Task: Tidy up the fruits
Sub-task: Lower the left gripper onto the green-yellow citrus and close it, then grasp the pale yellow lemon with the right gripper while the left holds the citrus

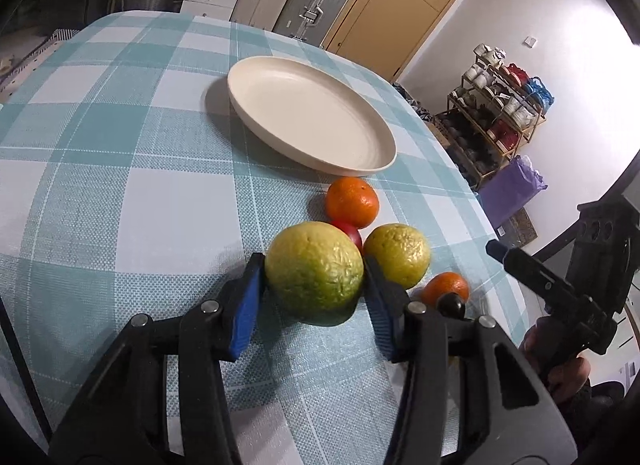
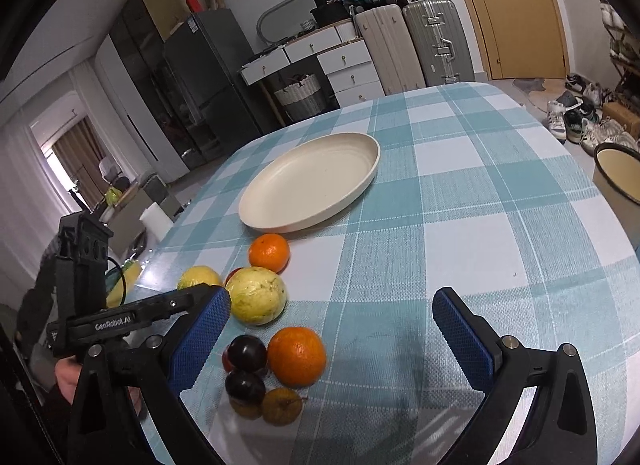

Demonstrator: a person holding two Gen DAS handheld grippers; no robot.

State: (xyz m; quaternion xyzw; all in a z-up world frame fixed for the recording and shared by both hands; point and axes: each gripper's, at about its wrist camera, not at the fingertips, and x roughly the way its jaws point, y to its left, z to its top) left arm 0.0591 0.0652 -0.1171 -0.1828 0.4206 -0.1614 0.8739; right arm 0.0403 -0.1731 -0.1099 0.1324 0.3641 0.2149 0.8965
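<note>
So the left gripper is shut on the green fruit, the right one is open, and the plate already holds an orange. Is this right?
Not quite: the plate holds nothing. The orange lies on the cloth beside it, as the left wrist view shows. The left gripper is shut on the green fruit, and the right gripper is open.

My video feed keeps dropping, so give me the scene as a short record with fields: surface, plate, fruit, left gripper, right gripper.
surface: table under a blue and white checked cloth
plate: cream plate, nothing on it
fruit: all loose on the cloth near the plate, including a small orange closest to it
left gripper: left gripper clamped on the big green-yellow fruit
right gripper: right gripper open, holding nothing
</note>
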